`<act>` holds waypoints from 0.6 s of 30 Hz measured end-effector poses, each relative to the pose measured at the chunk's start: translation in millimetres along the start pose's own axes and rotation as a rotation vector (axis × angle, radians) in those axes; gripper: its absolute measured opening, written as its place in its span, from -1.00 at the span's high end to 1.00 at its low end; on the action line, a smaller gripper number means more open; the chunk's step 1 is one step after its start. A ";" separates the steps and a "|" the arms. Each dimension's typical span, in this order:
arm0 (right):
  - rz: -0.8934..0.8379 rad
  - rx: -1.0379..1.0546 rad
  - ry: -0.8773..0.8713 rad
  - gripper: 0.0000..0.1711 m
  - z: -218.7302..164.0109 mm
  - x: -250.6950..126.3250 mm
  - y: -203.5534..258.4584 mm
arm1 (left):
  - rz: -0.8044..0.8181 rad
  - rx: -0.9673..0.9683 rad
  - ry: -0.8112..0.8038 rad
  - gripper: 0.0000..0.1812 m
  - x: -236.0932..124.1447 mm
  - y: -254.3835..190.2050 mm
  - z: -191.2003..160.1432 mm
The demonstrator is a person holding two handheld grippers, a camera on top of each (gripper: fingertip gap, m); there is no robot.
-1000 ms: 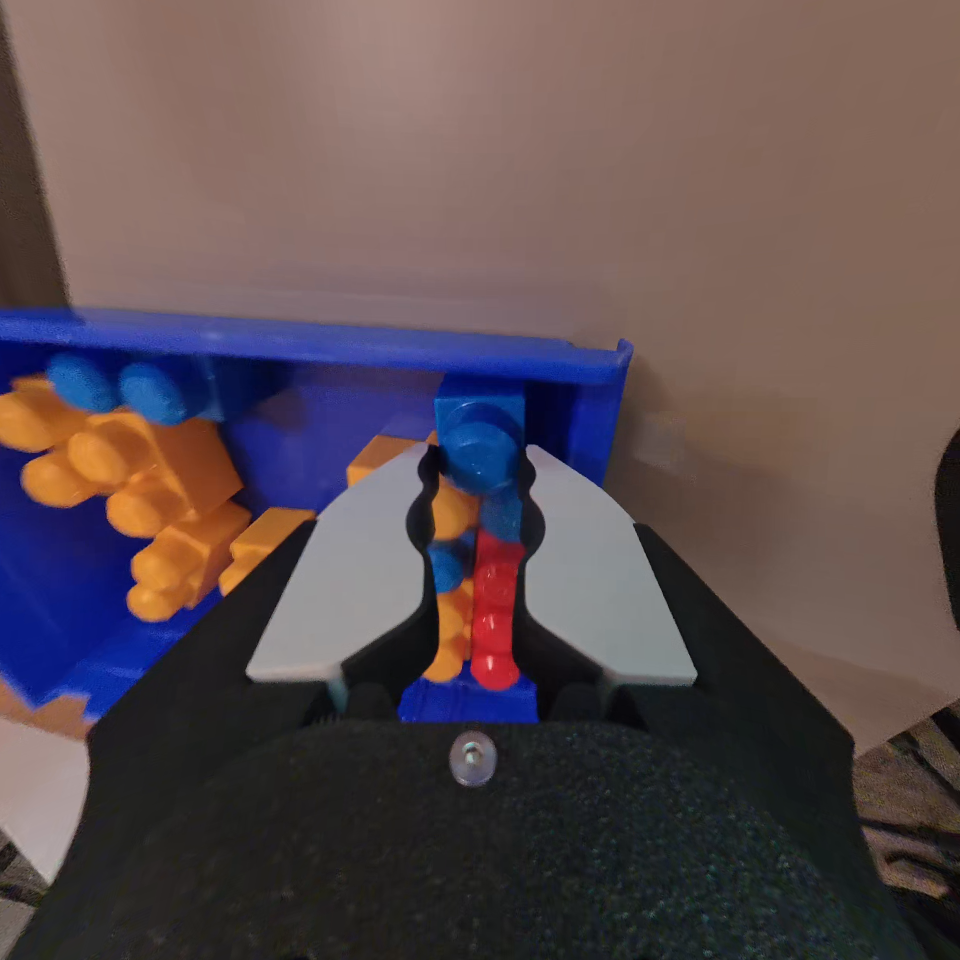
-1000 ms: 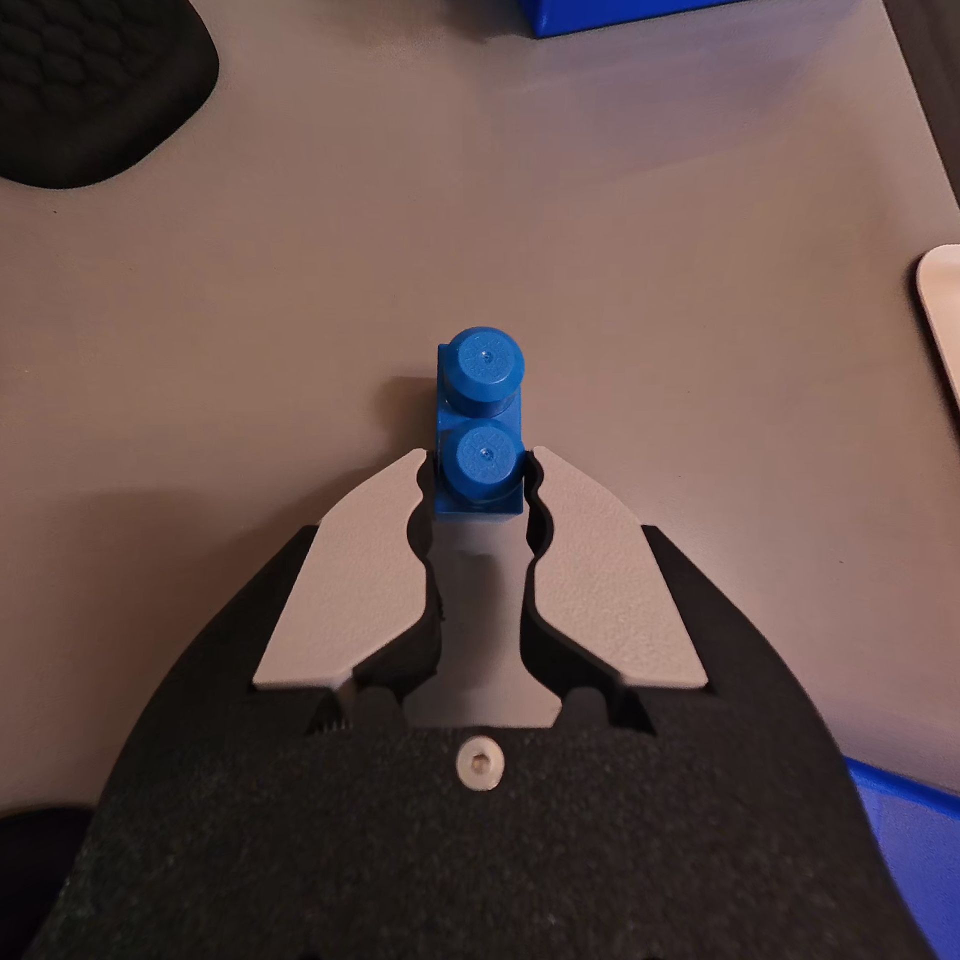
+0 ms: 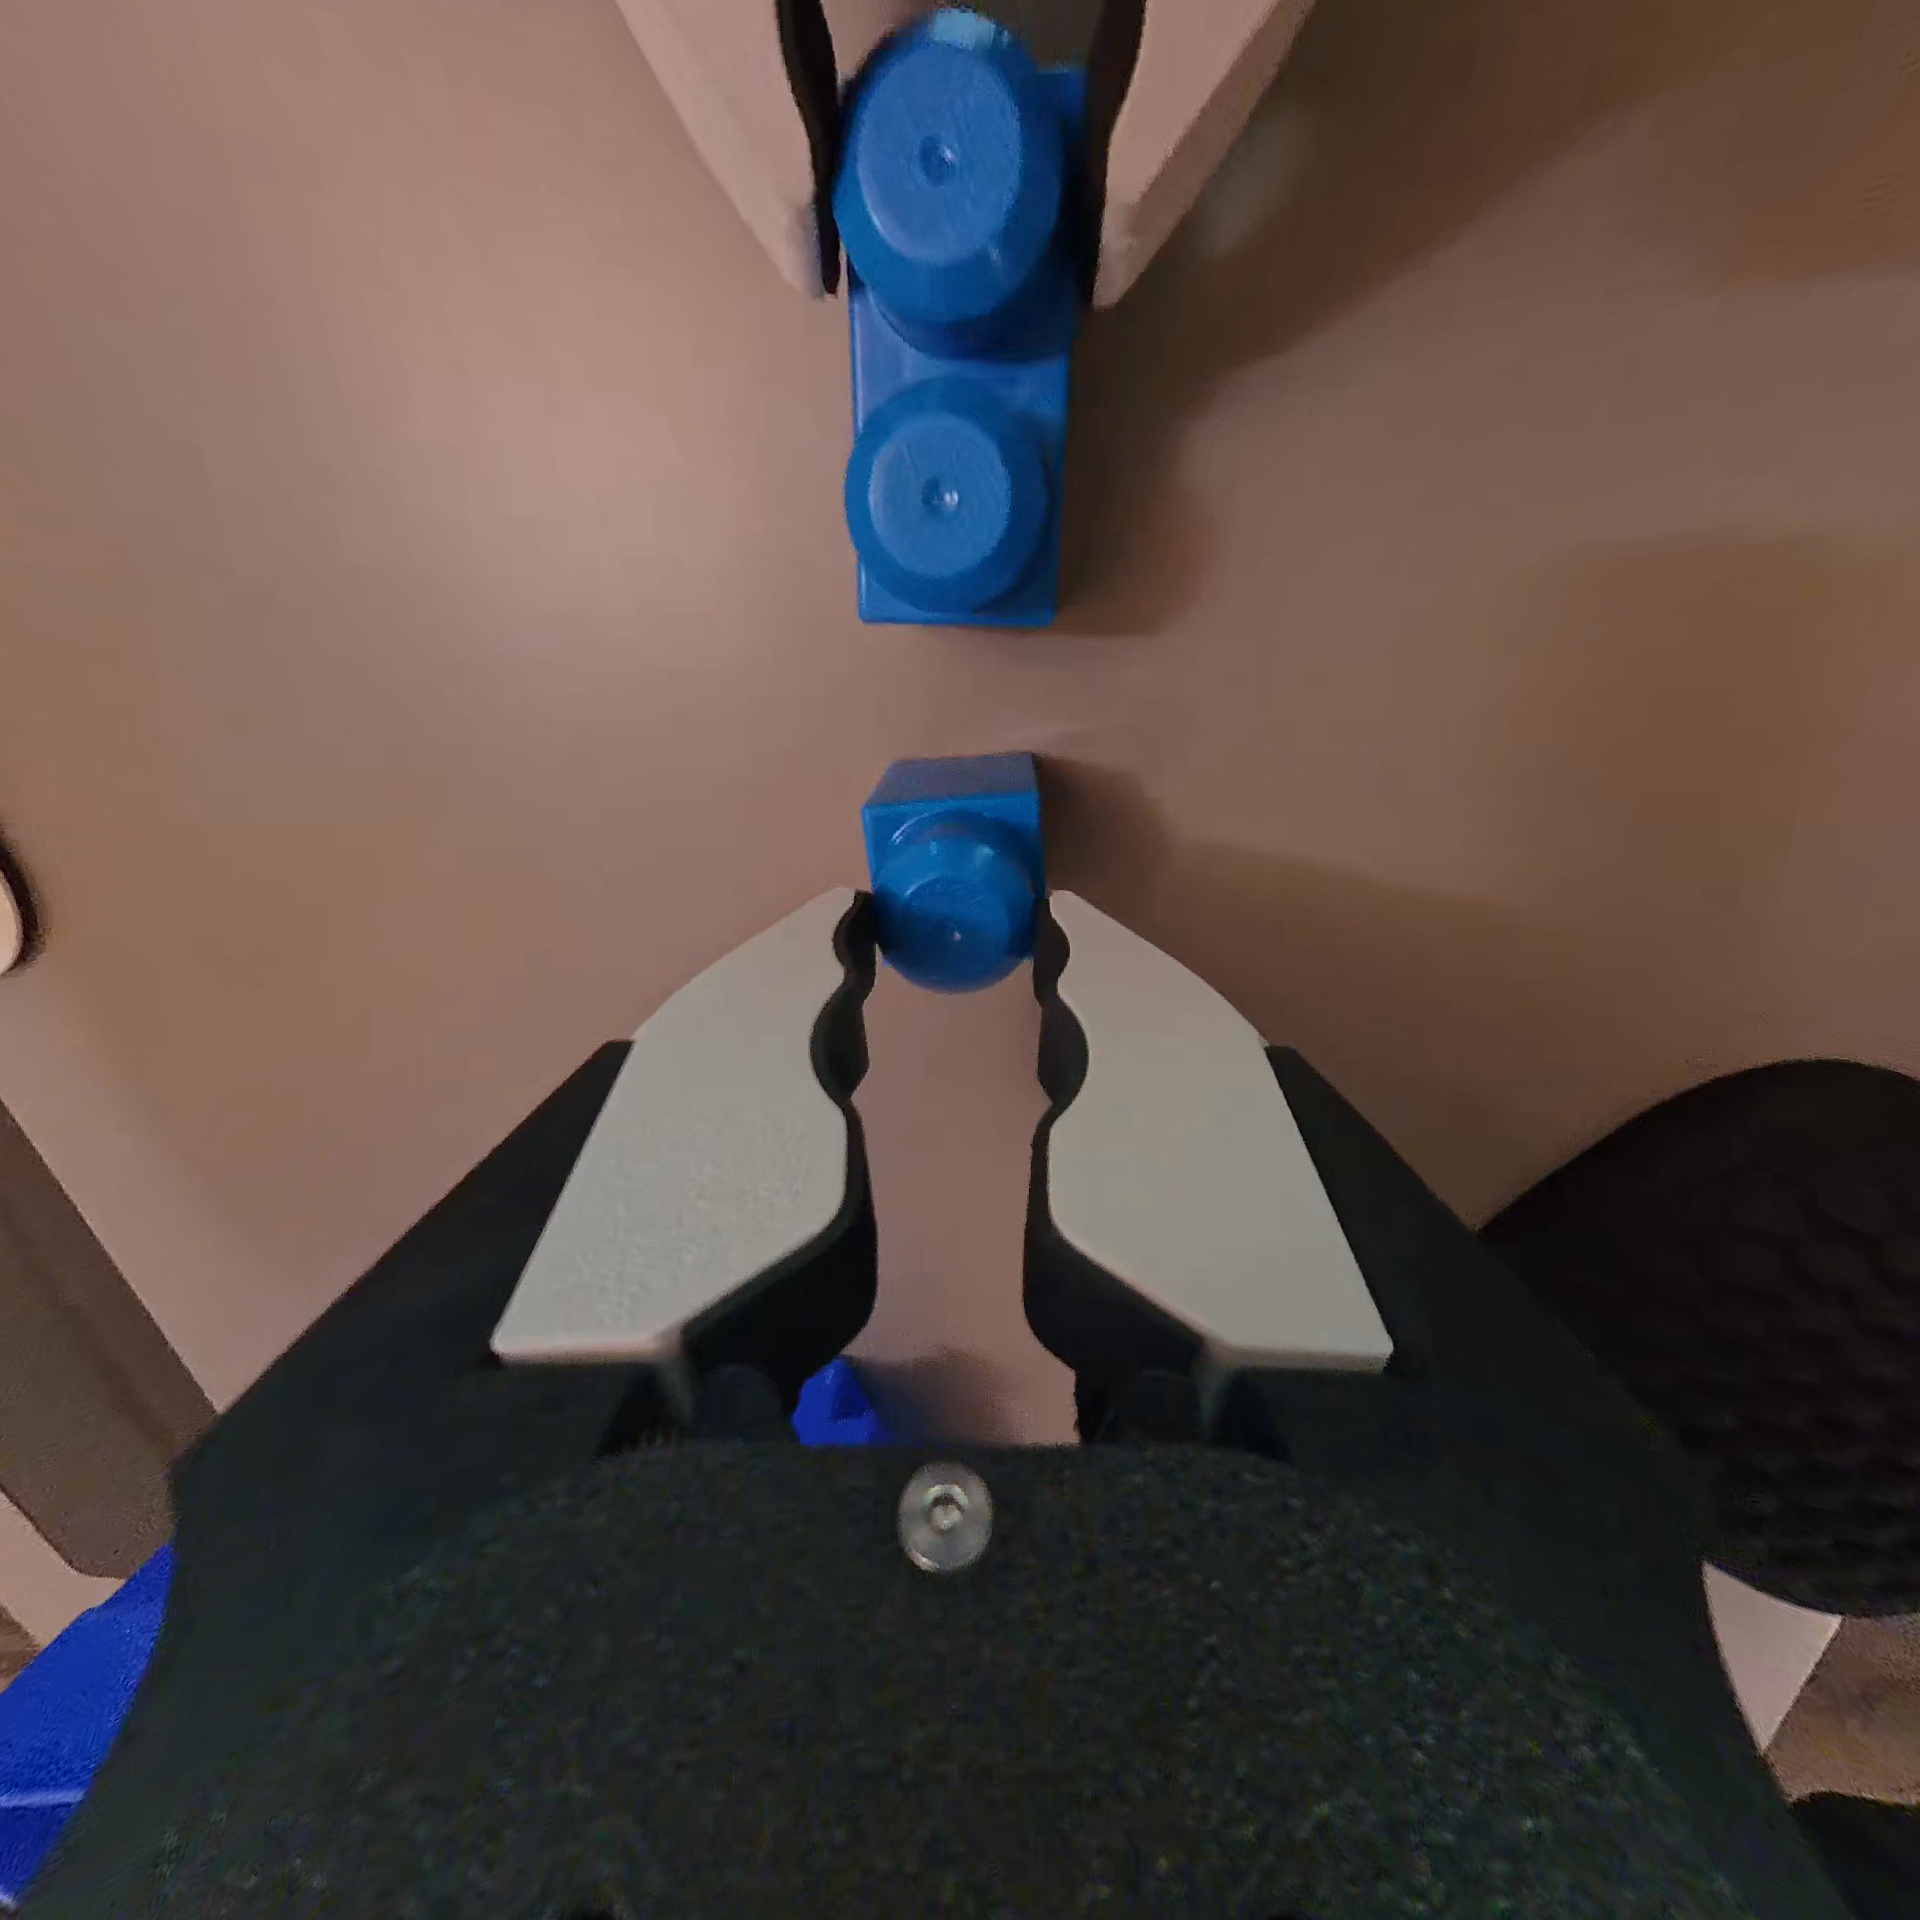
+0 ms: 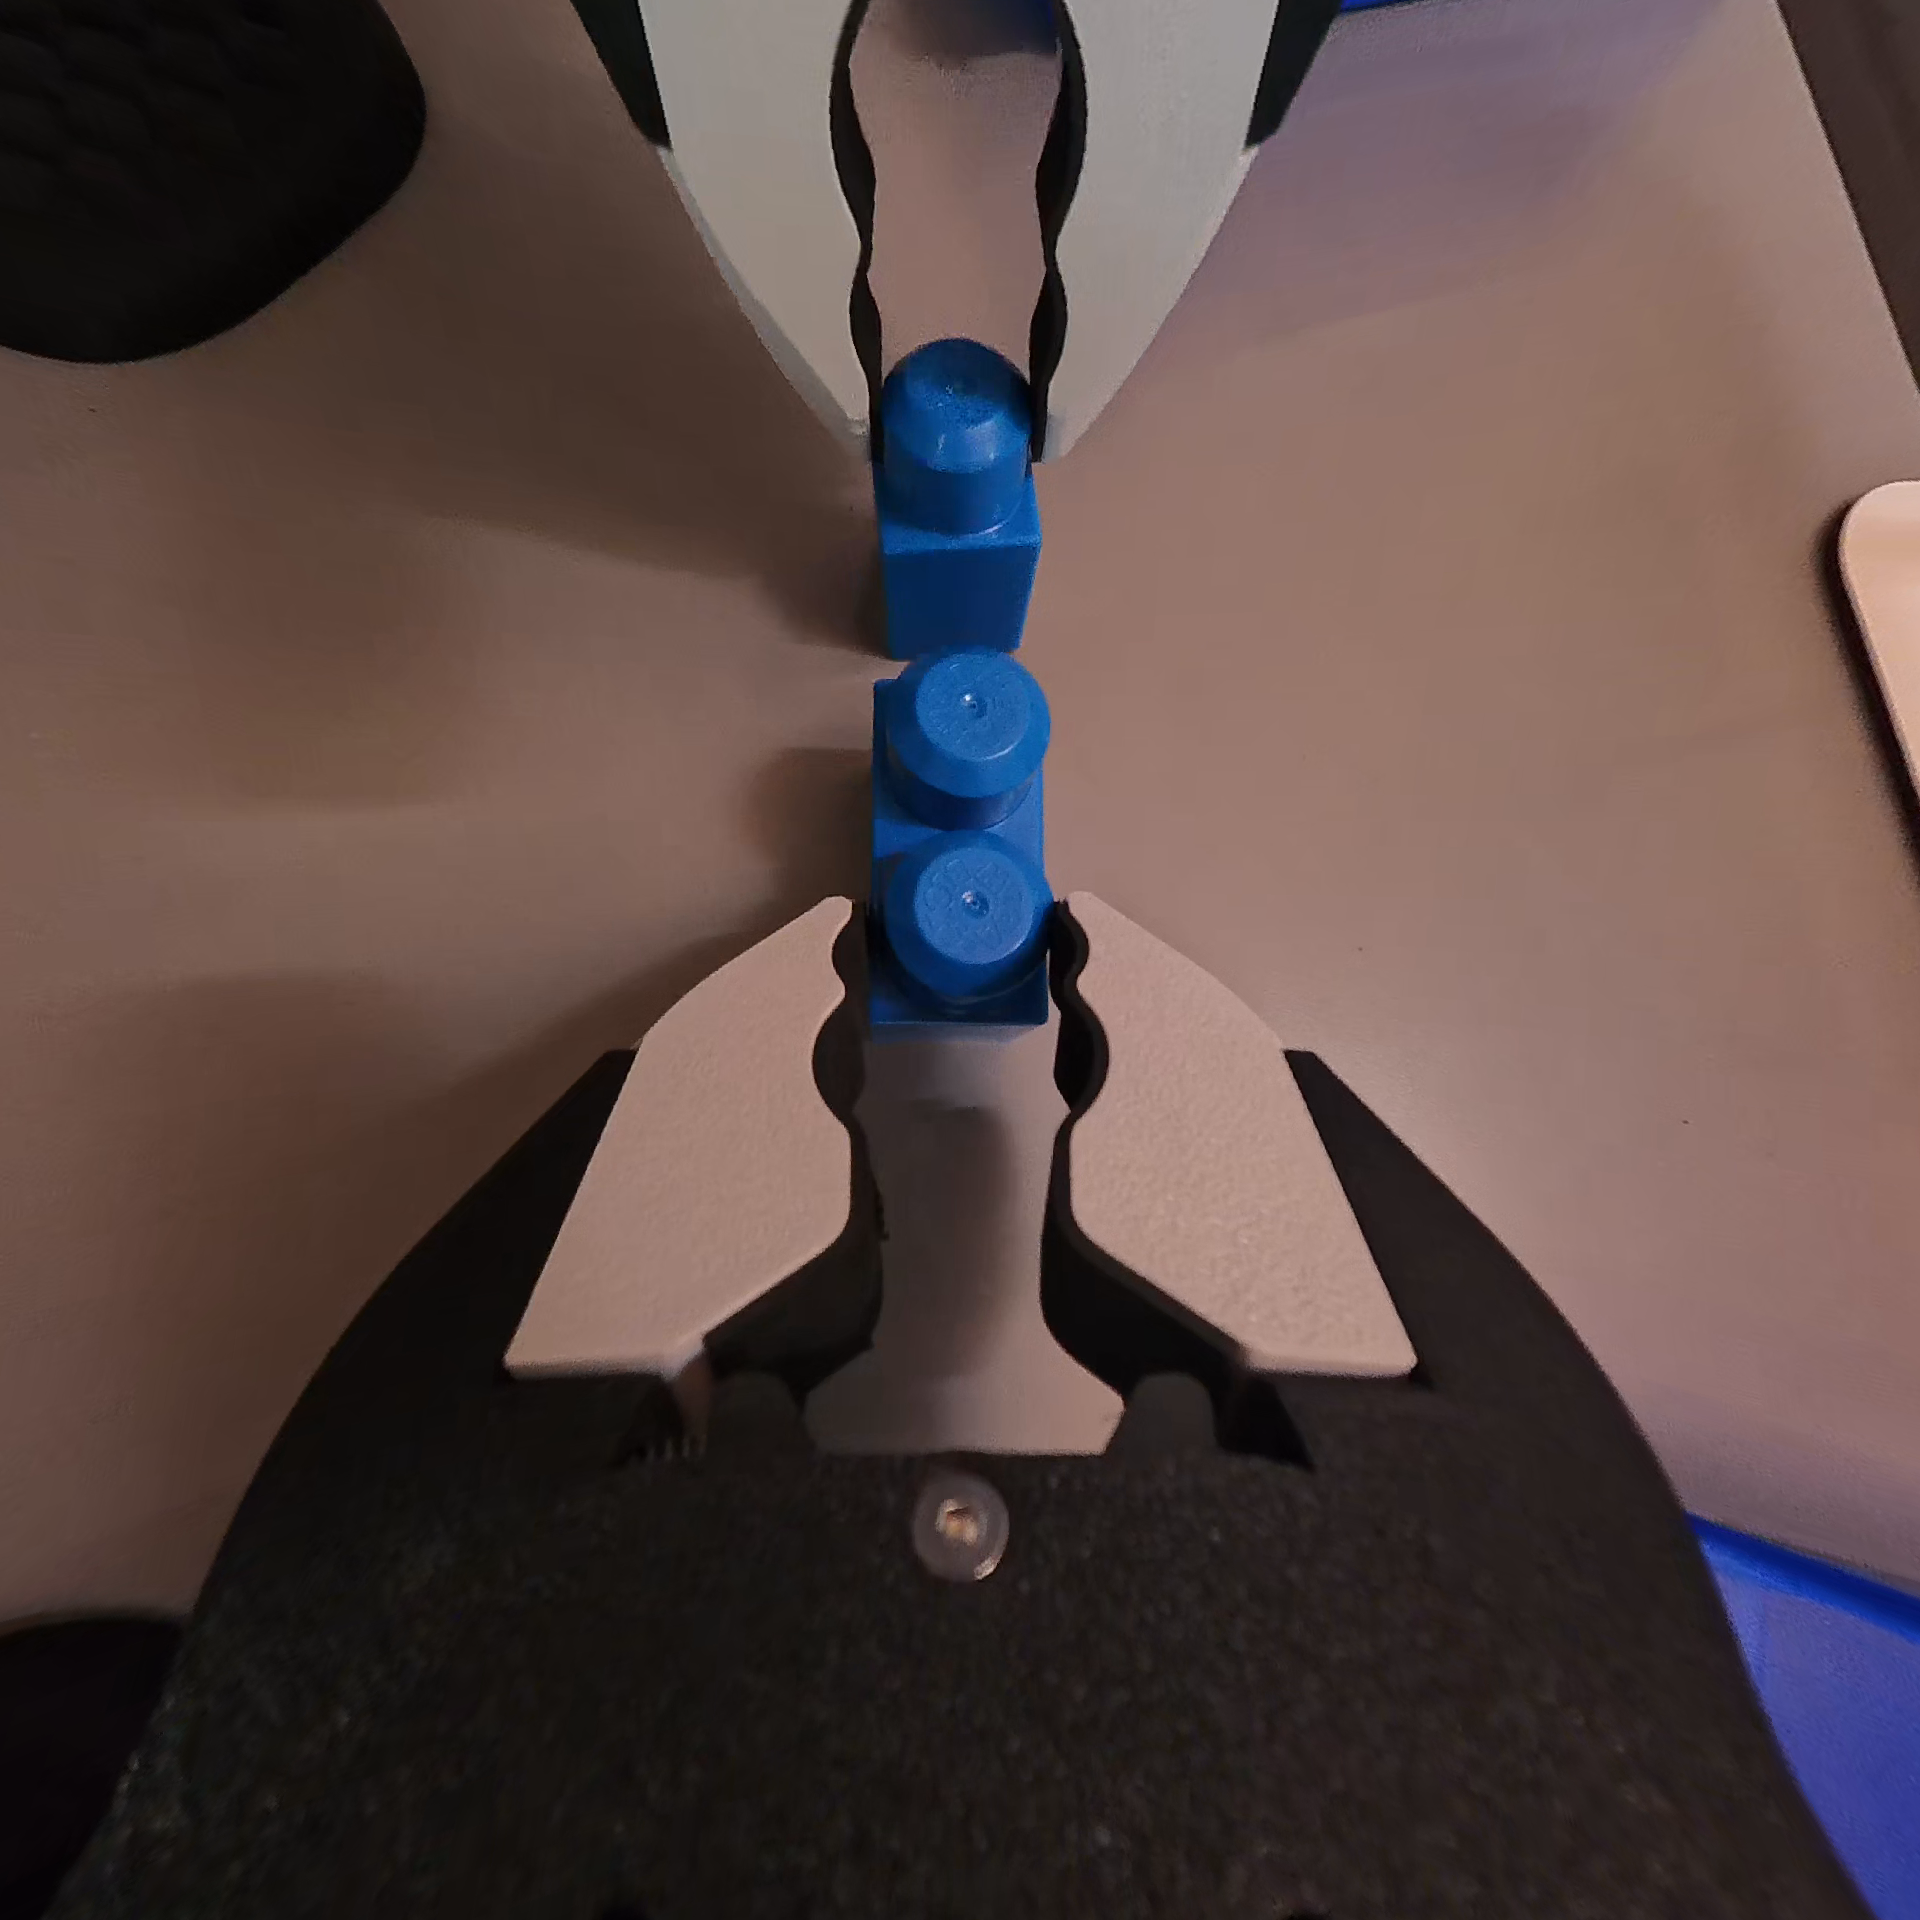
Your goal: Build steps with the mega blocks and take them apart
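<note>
Left wrist view has the left tool (image 3: 951,940) clenched on a single-stud blue block (image 3: 951,883) right at its fingertips, stud up, the block's foot at or just above the desk (image 3: 416,623); contact cannot be told. Straight ahead of the tips, a little apart, stands a two-stud blue block (image 3: 956,416), and the right tool (image 3: 951,270) comes in from the far side and grips its farther stud end.

From the right wrist view the same pair reads the other way: the right tool (image 4: 956,935) is clamped across the near end of the two-stud blue block (image 4: 958,831), and the single-stud blue block (image 4: 958,520) lies just beyond the free stud, close to touching, pinched by the left tool (image 4: 956,405).

These blocks look like light, hollow, rigid plastic with smooth, somewhat slick faces. My judgement is that the flat side walls low on the body give the surest hold; a pinch on the rounded stud could let the piece pivot or slip when it is pressed home.

Behind and beside the tools, only blurred corners of a blue plastic bin show, low left of the left tool (image 3: 83,1704) and low right of the right tool (image 4: 1829,1704); its contents are out of sight.
</note>
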State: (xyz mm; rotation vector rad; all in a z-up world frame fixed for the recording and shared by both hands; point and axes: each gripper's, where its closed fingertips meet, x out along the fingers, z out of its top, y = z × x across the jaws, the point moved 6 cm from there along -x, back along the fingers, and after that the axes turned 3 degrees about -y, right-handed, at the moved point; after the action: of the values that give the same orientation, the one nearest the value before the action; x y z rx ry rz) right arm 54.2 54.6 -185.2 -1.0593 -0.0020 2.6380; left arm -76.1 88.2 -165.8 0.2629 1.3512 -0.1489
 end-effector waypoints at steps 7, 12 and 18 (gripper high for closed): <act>0.000 0.001 0.003 0.61 -0.8 0.9 0.1 | 0.026 -0.023 -0.092 0.55 -2.8 -0.3 -0.5; 0.004 0.016 -0.004 0.61 -1.4 1.2 -0.6 | 0.061 -0.062 -0.288 0.53 -13.3 -4.4 5.4; 0.003 0.107 -0.231 0.62 10.0 -17.1 -13.5 | 0.156 -0.210 -0.744 0.52 -37.5 0.7 8.5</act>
State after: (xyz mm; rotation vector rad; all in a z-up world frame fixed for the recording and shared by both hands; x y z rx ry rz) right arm 62.8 63.8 -164.8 -0.7167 0.0907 2.7140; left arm -75.9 84.9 -127.4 0.1134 0.5965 0.0302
